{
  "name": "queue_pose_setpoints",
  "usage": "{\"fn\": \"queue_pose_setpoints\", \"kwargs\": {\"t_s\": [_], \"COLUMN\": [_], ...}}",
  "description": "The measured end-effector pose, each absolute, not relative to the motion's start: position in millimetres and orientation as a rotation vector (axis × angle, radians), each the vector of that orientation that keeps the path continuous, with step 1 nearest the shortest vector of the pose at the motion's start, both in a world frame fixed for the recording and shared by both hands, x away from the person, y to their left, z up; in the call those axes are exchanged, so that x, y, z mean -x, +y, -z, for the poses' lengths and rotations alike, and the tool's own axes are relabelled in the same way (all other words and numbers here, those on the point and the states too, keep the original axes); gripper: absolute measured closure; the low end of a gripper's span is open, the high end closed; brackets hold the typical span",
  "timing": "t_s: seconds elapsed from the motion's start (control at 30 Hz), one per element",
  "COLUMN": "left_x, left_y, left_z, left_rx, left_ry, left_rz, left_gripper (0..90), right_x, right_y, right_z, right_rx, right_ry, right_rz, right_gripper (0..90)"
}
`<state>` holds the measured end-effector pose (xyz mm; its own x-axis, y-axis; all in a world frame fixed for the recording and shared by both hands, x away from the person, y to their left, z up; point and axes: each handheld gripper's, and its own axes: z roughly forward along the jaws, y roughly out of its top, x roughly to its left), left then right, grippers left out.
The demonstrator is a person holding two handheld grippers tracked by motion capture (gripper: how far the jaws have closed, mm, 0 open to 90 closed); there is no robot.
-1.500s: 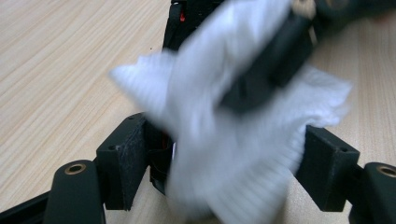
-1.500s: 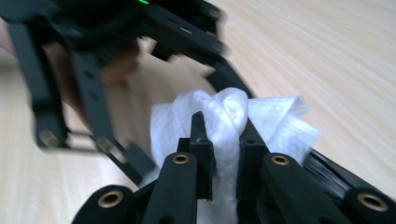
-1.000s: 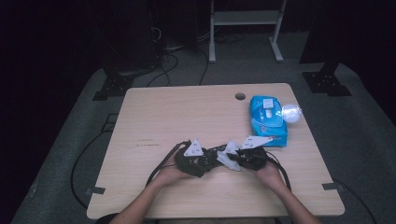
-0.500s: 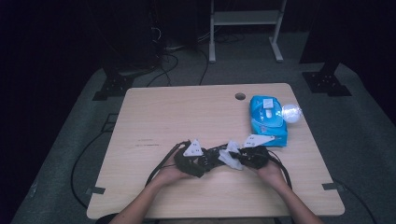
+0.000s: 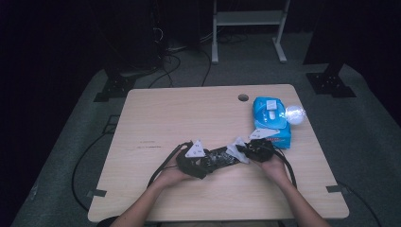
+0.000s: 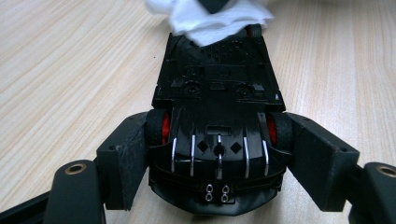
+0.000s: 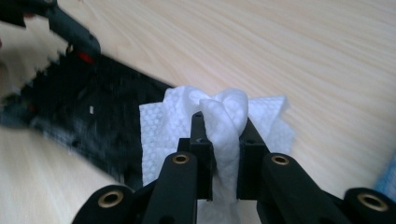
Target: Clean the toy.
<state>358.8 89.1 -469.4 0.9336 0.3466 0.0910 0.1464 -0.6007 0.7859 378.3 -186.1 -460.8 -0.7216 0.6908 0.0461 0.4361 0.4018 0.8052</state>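
My left gripper (image 6: pixel 219 154) pinches the upturned toy car (image 6: pixel 217 116) by its wheels, left of the wipe pack (image 5: pixel 270 120). My right gripper (image 7: pixel 223 140) clamps a wipe (image 7: pixel 219 116); I'd rub gently along the underside while gripping steadily.

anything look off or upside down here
Yes: the black toy car lies belly up on the table, its underside and red-hubbed wheels showing, clamped between the left gripper jaws. The right gripper pinches a white wipe against its far end. Nothing looks spilled or broken.
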Motion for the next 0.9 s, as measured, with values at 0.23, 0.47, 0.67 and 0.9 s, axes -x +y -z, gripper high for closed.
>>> {"fn": "queue_pose_setpoints", "kwargs": {"t_s": [0.23,0.47,0.67,0.9], "left_x": [-358.4,-358.6,-359.6,-359.7], "left_y": [89.0,89.6,90.4,90.1], "left_z": [469.4,470.0,469.6,469.2], "left_rx": [-2.219,-2.222,-2.215,-2.211], "left_ry": [0.342,0.344,0.351,0.353], "left_rz": [-0.300,-0.297,-0.290,-0.293], "left_gripper": [25.9,25.9,25.9,25.9], "right_x": [-384.8,-391.2,-391.7,-367.4], "right_y": [-143.7,-146.1,-182.3,-199.5], "right_z": [456.2,455.6,460.0,463.4], "right_rx": [-0.887,-0.897,-1.010,-1.001], "right_ry": [2.420,2.401,2.368,2.399], "right_rz": [-1.295,-1.252,-1.240,-1.240], "right_gripper": [80.2,80.1,80.2,80.1]}}
